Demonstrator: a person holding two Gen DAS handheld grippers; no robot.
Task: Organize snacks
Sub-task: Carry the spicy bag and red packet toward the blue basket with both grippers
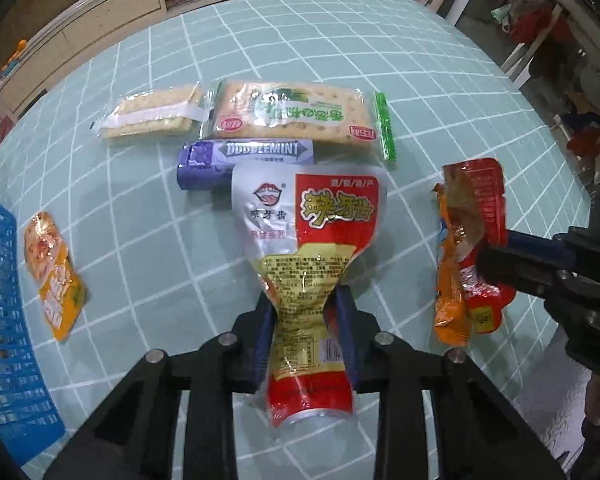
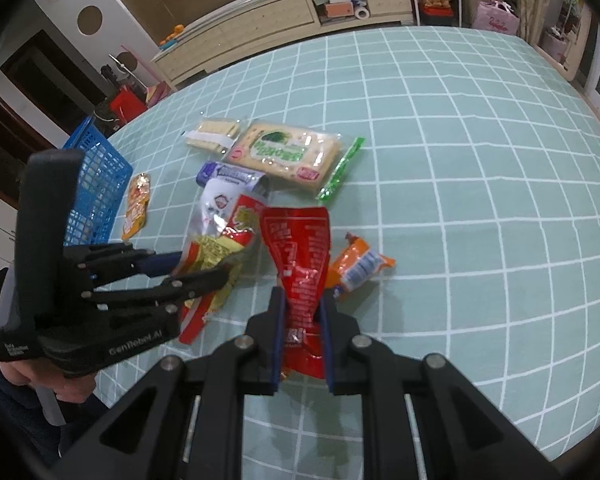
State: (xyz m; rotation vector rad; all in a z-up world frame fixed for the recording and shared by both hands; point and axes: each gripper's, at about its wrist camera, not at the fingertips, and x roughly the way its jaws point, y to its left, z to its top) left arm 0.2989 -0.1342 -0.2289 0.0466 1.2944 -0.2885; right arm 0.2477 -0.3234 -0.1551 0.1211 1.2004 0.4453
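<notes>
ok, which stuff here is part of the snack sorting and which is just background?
Job:
left tongs shut on silver-red pouch
right tongs shut on red packet
cracker pack
gum pack
blue basket

Background:
cabinet
pink bag

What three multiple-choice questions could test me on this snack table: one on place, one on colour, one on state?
1. Where is the basket in the left claw's view?
A. left edge
B. far right
C. centre

2. What colour is the Doublemint pack?
A. green
B. purple
C. yellow

3. What is the left claw doing?
A. hanging open
B. pinching the silver-and-red pouch
C. gripping the basket

Answers: 1 A, blue mesh fills that edge. 2 B, purple wrapper. 3 B, the pouch crumples between its pads.
</notes>
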